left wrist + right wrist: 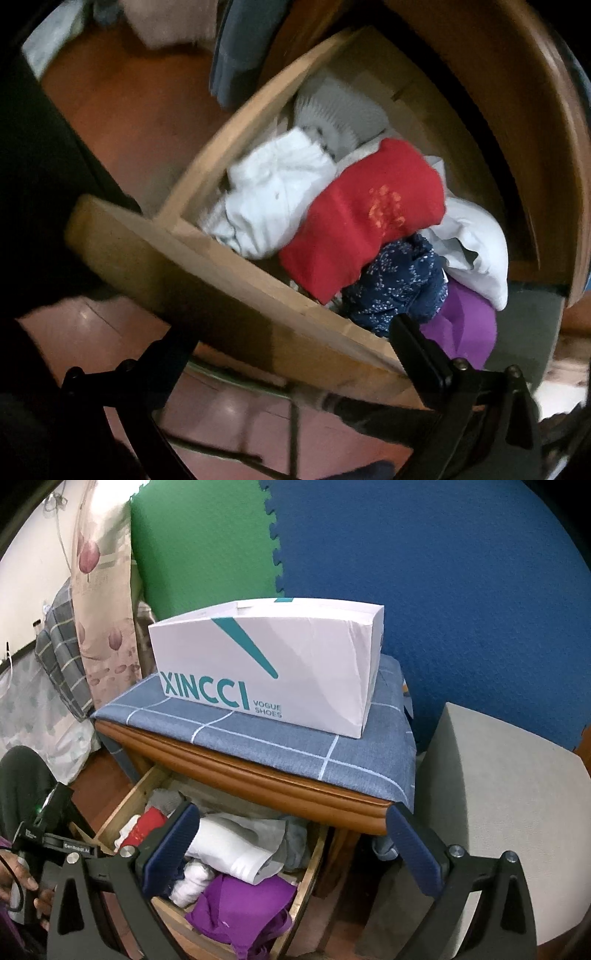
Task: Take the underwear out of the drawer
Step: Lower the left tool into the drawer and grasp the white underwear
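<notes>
Your drawer (207, 266) stands pulled out of the wooden nightstand (258, 771), and the underwear lies heaped inside it. From the left wrist view you can count five bundles: one white (273, 199) at the left, one red with an orange print (362, 218) in the middle, one navy with small white flecks (399, 284) below it, one purple (461, 328) at the near right corner, and one pale white piece (476, 254) against the right wall. Behind them sits one grey ribbed item (340, 110); the blur is heavy there, so you cannot tell what it is.

Your left gripper (291, 332) hangs over the drawer's front board with its two fingers spread wide, holding nothing; the right finger's tip overlaps the navy bundle, though contact is unclear.

Your right gripper (291, 845) is above the drawer's right half, its two blue-padded fingers wide apart and empty.

On the nightstand you have one blue checked cloth (258, 734) and, on it, one white shoe box (266, 664) marked XINCCI. One grey block (498, 812) stands just beside the nightstand.
</notes>
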A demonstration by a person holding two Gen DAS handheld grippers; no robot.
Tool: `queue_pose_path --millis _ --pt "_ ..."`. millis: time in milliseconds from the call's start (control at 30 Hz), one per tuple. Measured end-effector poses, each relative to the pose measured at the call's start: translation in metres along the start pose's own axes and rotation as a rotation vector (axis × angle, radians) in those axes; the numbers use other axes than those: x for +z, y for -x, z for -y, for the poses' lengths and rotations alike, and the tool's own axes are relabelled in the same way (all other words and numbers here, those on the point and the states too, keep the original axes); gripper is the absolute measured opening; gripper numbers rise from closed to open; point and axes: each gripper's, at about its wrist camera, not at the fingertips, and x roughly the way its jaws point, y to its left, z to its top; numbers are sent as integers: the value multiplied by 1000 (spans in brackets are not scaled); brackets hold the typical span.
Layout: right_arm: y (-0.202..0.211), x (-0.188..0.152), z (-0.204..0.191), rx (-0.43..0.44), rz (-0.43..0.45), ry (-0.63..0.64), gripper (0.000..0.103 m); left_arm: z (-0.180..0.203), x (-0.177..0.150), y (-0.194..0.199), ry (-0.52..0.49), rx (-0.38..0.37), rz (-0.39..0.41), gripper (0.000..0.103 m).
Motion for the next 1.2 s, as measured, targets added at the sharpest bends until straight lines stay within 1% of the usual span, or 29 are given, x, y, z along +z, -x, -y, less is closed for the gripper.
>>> queue_pose_path --millis 67,133,233,300,333,400,433,467,533,600,667,700,733,767,800,833,867,900,933,967,1033,1100,1200 --pt "1 0 2 0 2 -8 103 7 -1 13 -52 24 49 101" --pt "1 0 3 2 2 -14 103 16 -5 32 -113 41 125 101" --pt "4 1 4 4 9 -17 103 27 -9 52 -182 93 191 102" --pt "6 0 5 4 15 -23 103 32 -11 63 -216 111 237 102" --pt "8 0 6 4 20 -29 103 38 -12 74 -259 127 286 102" --pt "12 0 10 4 30 -47 103 50 -13 89 -316 136 351 102" --pt "14 0 12 2 38 -59 103 63 -20 98 -373 135 405 102" --pt "17 1 15 3 48 -72 103 73 -22 101 -435 139 433 102" --pt "26 1 21 8 80 -101 103 103 -36 100 -629 178 494 102" --pt "31 0 28 25 100 -139 103 130 -45 91 -790 180 501 102" --pt "32 0 35 44 102 -177 103 158 -57 77 -949 208 537 101" --pt "32 0 38 45 101 -191 103 167 -58 70 -1001 213 544 101" --pt "32 -1 41 47 101 -201 103 177 -59 62 -1055 218 538 97" --pt "32 -1 43 51 101 -209 103 187 -59 53 -1109 227 520 91" --pt "33 -1 45 57 103 -217 103 192 -58 45 -1146 229 497 87" --pt "33 -2 46 59 104 -221 103 198 -55 36 -1192 228 462 81" --pt "34 -2 46 61 106 -224 103 203 -52 25 -1242 240 428 78" --pt "34 -2 47 66 107 -229 103 206 -49 15 -1287 265 410 78" --pt "33 -2 48 69 107 -231 103 211 -51 13 -1305 284 404 78" --pt "33 -2 48 74 107 -233 103 214 -50 5 -1358 307 393 78" --pt "32 -3 49 79 105 -237 103 219 -49 -2 -1426 324 395 78" --pt "30 -3 50 85 100 -243 103 222 -48 -8 -1474 325 384 79" --pt "28 -3 52 92 92 -254 103 223 -45 -20 -1582 350 373 81"
